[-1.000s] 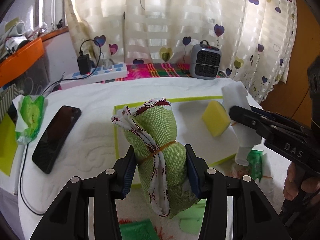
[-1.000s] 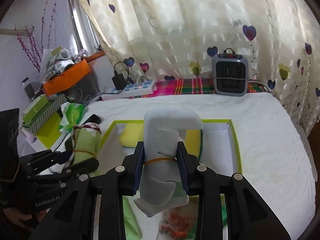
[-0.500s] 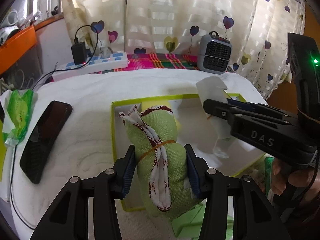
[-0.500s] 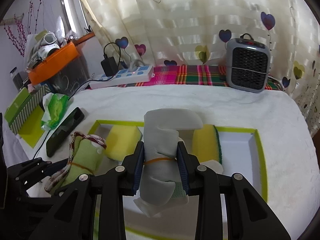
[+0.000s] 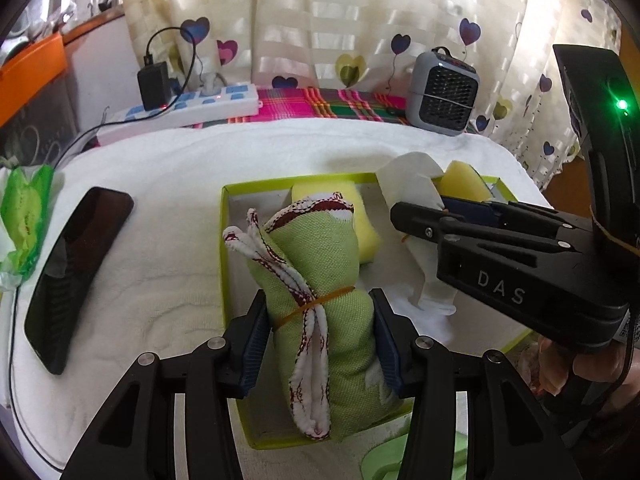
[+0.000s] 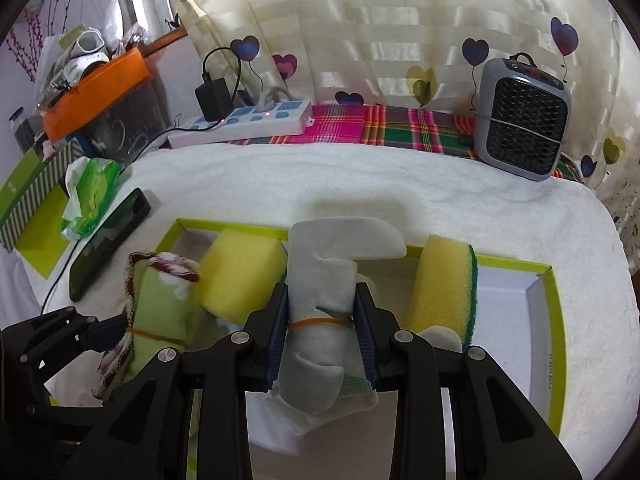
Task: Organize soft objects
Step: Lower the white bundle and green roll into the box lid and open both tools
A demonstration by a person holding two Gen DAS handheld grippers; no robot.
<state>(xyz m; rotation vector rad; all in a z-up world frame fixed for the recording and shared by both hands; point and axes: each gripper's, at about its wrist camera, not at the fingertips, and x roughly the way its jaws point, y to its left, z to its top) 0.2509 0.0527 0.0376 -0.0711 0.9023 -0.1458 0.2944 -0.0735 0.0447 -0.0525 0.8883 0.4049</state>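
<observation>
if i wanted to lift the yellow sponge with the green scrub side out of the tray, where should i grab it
Grip the yellow sponge with the green scouring layer across its broad faces, near the top edge, coming from above. It stands on edge in the white tray with lime-green rim, so the top is free, though the rolled grey-white cloth crowds its left face.

I'm working in a home, probably a bedroom: ahead of my grippers hangs a heart-print curtain [image 6: 360,20], with a small heater [image 6: 524,120] and power strip [image 6: 248,122] on plaid cloth [image 6: 384,128]; a phone [image 5: 76,272] lies left on the white towel-covered surface [image 6: 400,184].
</observation>
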